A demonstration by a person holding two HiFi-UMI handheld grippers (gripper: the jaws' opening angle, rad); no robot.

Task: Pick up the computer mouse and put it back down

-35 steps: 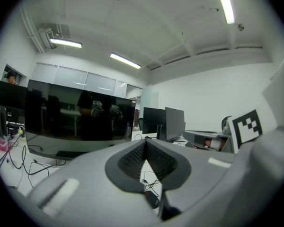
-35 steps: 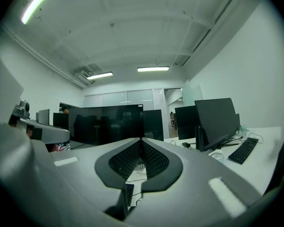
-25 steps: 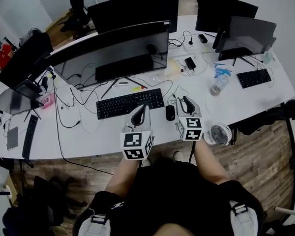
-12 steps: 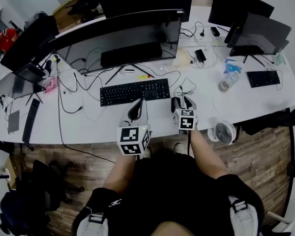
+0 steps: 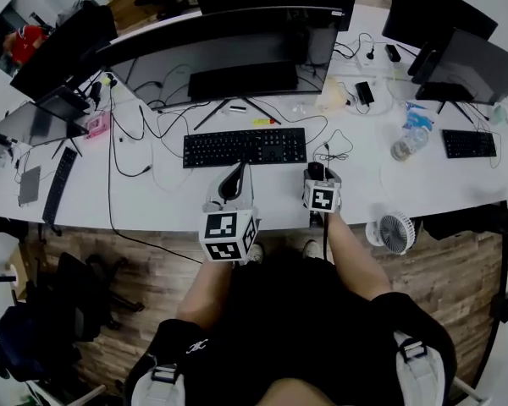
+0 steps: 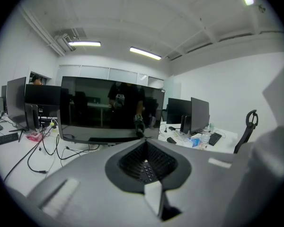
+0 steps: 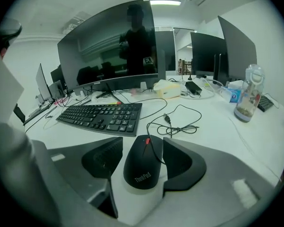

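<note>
The black computer mouse (image 7: 143, 167) rests on the white desk (image 7: 255, 141) between the jaws of my right gripper (image 7: 143, 162). Those jaws are opening: there is a gap at the left pad, and the right pad (image 7: 182, 162) stands close beside the mouse. In the head view the right gripper (image 5: 319, 174) is at the desk's front edge, right of the keyboard (image 5: 244, 146), and the mouse (image 5: 315, 171) barely shows. My left gripper (image 5: 234, 176) hovers in front of the keyboard, fingers together, holding nothing; the left gripper view shows its pads (image 6: 146, 162) meeting.
A wide curved monitor (image 5: 229, 49) stands behind the keyboard. The mouse cable (image 7: 177, 122) lies coiled just ahead of the mouse. A bottle (image 7: 248, 96) and a second keyboard (image 5: 469, 144) are to the right. A small white fan (image 5: 395, 231) sits at the desk's front edge.
My right gripper's jaws have spread apart around the mouse. Both grippers have come closer to the desk's front edge in the head view, which has shifted.
</note>
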